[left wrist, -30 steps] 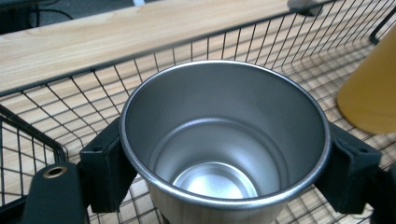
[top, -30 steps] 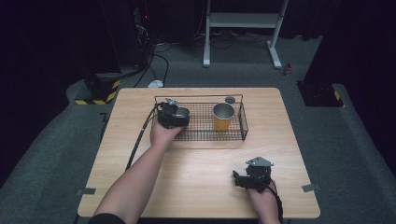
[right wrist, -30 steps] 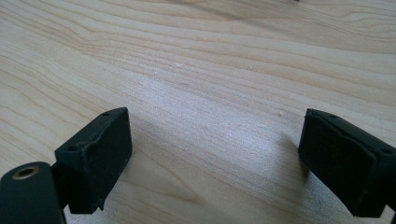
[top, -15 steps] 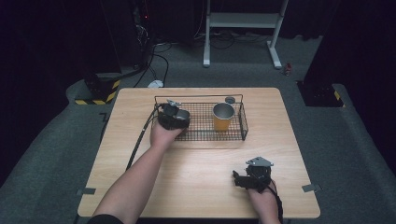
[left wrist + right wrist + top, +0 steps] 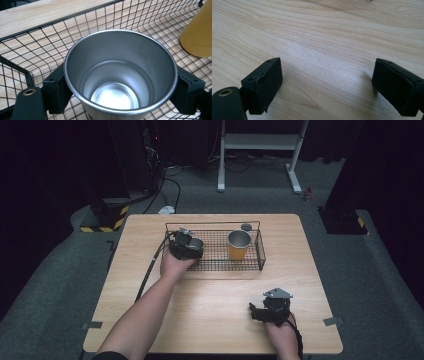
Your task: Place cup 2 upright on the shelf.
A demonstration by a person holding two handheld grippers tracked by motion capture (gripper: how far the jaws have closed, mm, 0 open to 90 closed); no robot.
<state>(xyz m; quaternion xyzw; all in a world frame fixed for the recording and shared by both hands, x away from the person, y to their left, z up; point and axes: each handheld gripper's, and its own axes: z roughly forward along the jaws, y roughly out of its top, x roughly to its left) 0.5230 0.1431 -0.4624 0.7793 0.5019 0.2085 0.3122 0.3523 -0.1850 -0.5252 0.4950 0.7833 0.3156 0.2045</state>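
A bare steel cup (image 5: 120,75) stands upright inside the black wire basket (image 5: 37,40), mouth up and empty. My left gripper (image 5: 119,93) is shut on it, one black pad pressed to each side of its wall. From above, that gripper (image 5: 186,246) and the steel cup (image 5: 195,242) sit in the left end of the basket (image 5: 260,253). A yellow cup with a steel inside (image 5: 238,245) stands upright in the basket's right half, also at the right edge of the left gripper view (image 5: 197,32). My right gripper (image 5: 255,312) rests open on the table near its front edge, with bare wood between its jaws (image 5: 327,85).
A small dark round object (image 5: 246,227) lies on the table just behind the basket. The light wooden table (image 5: 215,300) has bare wood between the basket and the right gripper. A cable (image 5: 150,270) trails from the left gripper along the forearm.
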